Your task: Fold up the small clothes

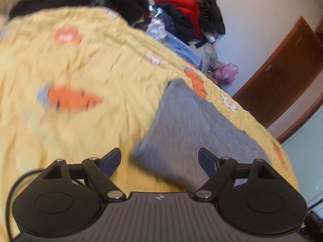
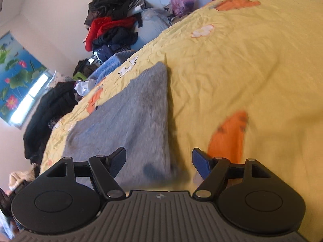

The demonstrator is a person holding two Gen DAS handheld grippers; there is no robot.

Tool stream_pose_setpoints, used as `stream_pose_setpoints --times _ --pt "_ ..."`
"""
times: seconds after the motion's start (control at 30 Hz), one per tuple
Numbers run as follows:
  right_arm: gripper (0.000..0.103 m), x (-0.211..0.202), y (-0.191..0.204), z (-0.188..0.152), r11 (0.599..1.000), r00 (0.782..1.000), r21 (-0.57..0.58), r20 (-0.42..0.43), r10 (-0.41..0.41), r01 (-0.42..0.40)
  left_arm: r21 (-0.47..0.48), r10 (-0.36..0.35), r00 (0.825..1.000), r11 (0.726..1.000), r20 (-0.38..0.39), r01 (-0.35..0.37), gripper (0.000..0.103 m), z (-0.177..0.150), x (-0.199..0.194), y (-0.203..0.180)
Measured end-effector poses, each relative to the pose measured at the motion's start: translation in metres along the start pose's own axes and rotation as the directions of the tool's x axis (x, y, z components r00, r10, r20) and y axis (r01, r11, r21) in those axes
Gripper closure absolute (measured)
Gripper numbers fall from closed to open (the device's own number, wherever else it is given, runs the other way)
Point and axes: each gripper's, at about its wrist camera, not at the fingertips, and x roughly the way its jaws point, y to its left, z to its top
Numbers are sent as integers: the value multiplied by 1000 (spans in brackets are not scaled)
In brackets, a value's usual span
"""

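2 grippers over the bed, both with jaws spread and nothing between the pads.

Left gripper (image 1: 159,158) hangs wide apart above the near corner of the grey knit garment (image 1: 193,129), which lies flat on the yellow carrot-print bedsheet (image 1: 80,70) toward the bed's right edge; past that edge sit a heap of red and black clothes (image 1: 187,14), a purple plastic bag (image 1: 225,72) and a brown wooden door (image 1: 282,76). Right gripper (image 2: 159,161) is parted too, its left finger over the grey knit garment (image 2: 131,117), its right finger over an orange carrot (image 2: 230,135) on the bedsheet (image 2: 242,70). Motion blur softens both views.
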Motion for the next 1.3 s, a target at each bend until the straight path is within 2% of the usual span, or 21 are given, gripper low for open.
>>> stream_pose_setpoints --times 0.1,0.17,0.27,0.33,0.37,0.43,0.53,0.57,0.6,0.63,0.67,0.7,0.73,0.8,0.9,1.13,1.23,1.3 --pt "26 1 1 -15 996 998 59 -26 62 -61 -128 -77 995 989 -67 68 19 -14 9 12" --pt "26 9 5 -15 992 997 99 -22 76 -74 -204 -124 992 972 -36 114 18 -13 14 15" --pt "25 32 8 -8 968 990 213 -2 140 -136 -344 -177 984 923 21 174 16 -5 28 21" --pt "23 44 14 -5 959 989 245 63 134 -145 -443 -249 968 867 10 228 16 -2 46 25" --pt "23 51 18 -3 956 988 254 82 128 -145 -447 -233 972 867 30 221 16 0 49 23" --pt "23 61 24 0 952 987 276 126 99 -130 -422 -204 978 884 41 202 16 3 55 15" --pt "23 74 32 3 957 989 273 133 67 -102 -380 -173 984 909 39 175 17 3 60 6" --pt "25 77 34 3 959 989 269 135 57 -92 -359 -159 987 919 35 161 23 2 61 3" --pt "36 80 34 3 961 990 266 134 41 -76 -345 -144 989 927 27 145 30 2 61 1" --pt "45 84 33 3 962 992 266 125 27 -60 -338 -127 992 933 13 124 53 1 63 0" --pt "67 89 30 2 960 994 276 104 22 -51 -334 -110 994 937 -14 99 80 2 67 1" --pt "84 94 23 -1 955 996 293 86 21 -45 -336 -94 995 939 -43 74 92 1 73 5" --pt "85 96 17 -5 950 996 308 85 31 -56 -347 -97 994 935 -50 74 96 1 76 8" --pt "87 97 14 -5 947 995 313 90 49 -75 -347 -96 994 935 -49 73 96 1 75 11" --pt "86 92 19 0 954 994 290 92 57 -81 -290 -52 998 956 -39 39 97 8 67 -2" --pt "88 48 29 10 949 979 254 126 160 -188 -183 -108 993 977 40 113 99 16 4 -21" --pt "88 18 22 -2 946 975 243 110 193 -215 -143 -143 988 978 64 151 102 9 -30 -15" --pt "88 4 17 -15 948 976 234 83 203 -217 -93 -138 988 985 67 144 102 0 -48 -9"
